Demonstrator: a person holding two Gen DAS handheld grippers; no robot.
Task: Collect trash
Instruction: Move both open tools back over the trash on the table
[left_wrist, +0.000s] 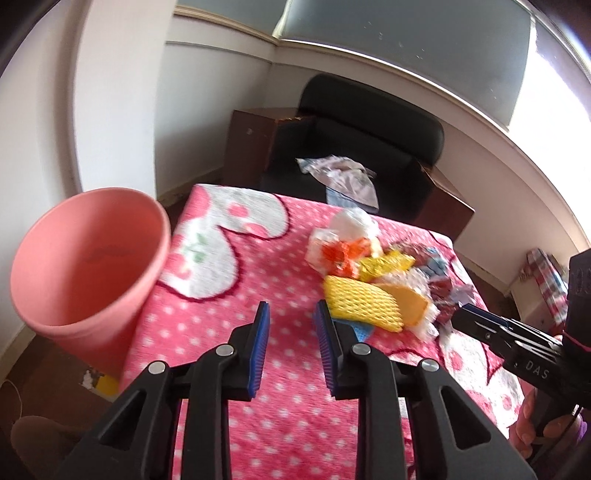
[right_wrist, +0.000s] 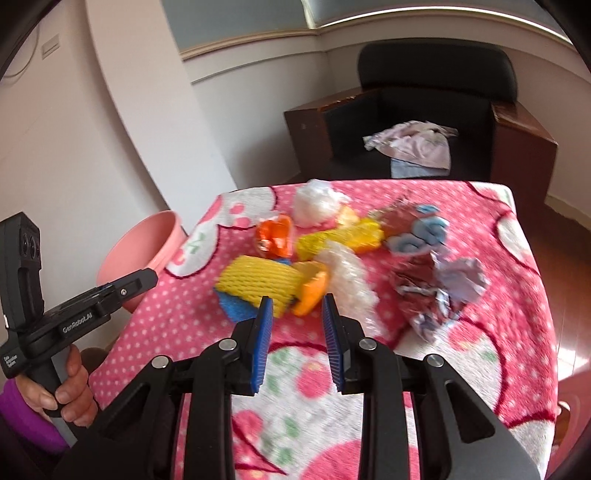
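Crumpled colourful trash pile (right_wrist: 332, 254) on pink blanket (right_wrist: 498, 332), both grippers part-open, holding nothing

Left wrist view: looks forward and down along its fingers, close over the pink blanket (left_wrist: 288, 417), bin (left_wrist: 88, 266) at nine o'clock. Right wrist view: same tilt, close, trash pile (right_wrist: 332, 258) at twelve o'clock. Shared: blanket, pile, bin, black armchair (right_wrist: 436, 99) at twelve o'clock.
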